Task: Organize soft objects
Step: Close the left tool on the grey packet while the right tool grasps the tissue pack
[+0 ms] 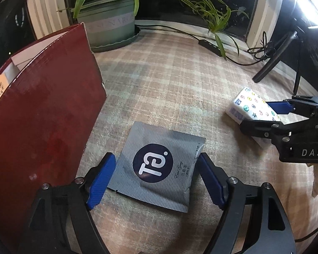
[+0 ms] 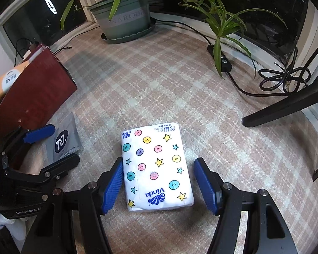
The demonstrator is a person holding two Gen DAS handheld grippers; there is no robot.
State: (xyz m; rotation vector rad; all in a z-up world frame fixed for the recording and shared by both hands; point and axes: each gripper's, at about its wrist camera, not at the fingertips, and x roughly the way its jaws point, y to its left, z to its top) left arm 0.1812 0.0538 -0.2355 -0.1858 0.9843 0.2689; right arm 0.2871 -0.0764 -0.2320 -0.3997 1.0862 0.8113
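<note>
Tissue pack lies flat on the plaid cloth, lower centre of the right wrist view, between the right gripper pads; jaws spread, a gap on the right side. Left gripper is wide, straddling the grey foil pouch without pressing it. Red box stands at left, potted plant at the top.

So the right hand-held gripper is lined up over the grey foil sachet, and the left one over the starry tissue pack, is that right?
No, they are swapped. The right wrist view shows the right hand-held gripper straddling the Vinda tissue pack; the left wrist view shows the left hand-held gripper over the grey foil sachet.
</note>
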